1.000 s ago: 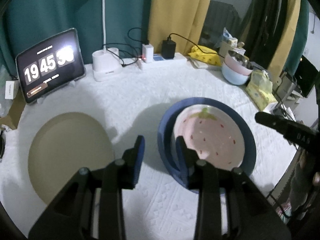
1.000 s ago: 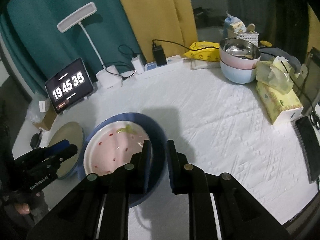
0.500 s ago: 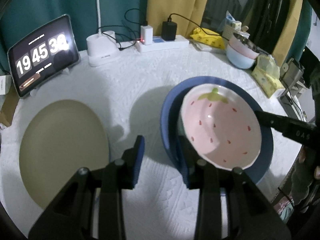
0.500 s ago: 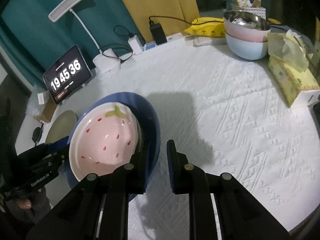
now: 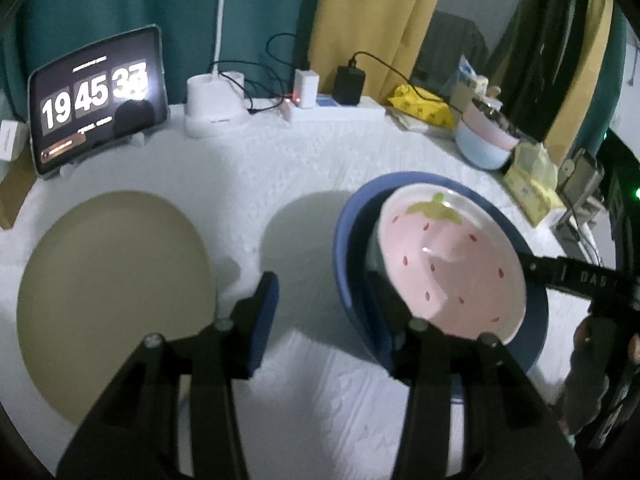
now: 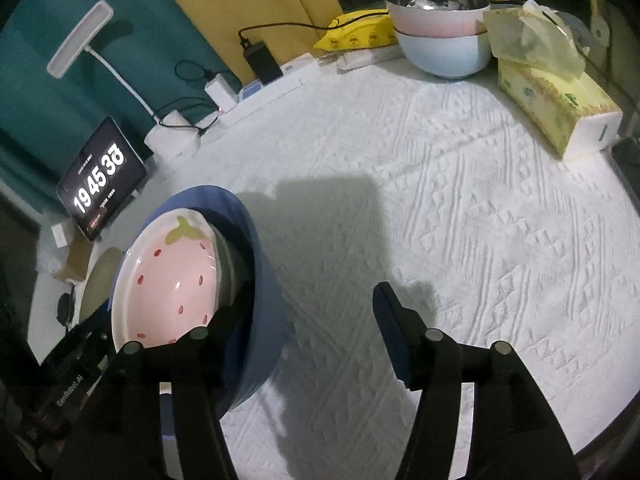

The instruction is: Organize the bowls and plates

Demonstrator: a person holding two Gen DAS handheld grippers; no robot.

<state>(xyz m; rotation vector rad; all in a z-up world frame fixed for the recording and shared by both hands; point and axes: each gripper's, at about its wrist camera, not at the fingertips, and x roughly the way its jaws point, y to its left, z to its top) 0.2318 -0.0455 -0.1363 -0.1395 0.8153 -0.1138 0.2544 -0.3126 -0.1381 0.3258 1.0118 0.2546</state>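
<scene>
The pink strawberry-patterned ceramic bowl (image 5: 448,264) sits inside the larger dark blue round plate (image 5: 348,256), a little off-centre toward one side, and the pair rests on the white textured cloth of the counter (image 6: 440,200). A second ago both claws were pinched on opposite rims of this stack and carrying it lower; now the right claw (image 6: 316,312) has just spread wide, one finger lying by the bowl's edge and the other out over bare cloth, pressing on nothing. The left claw (image 5: 320,312) has also been opening: its jaws stand apart with the blue rim between them, and no pad seems to press on it. That reads as the stack having been set down and let go, so this placement looks finished. To the left, well apart, lies a flat beige round plate (image 5: 112,300), likely the next piece to gather. Farther back stand a stack of pale pink and blue bowls (image 6: 440,40), a yellow tissue box (image 6: 556,108), a tablet showing a clock (image 5: 96,100) and a white desk lamp (image 6: 80,40).
</scene>
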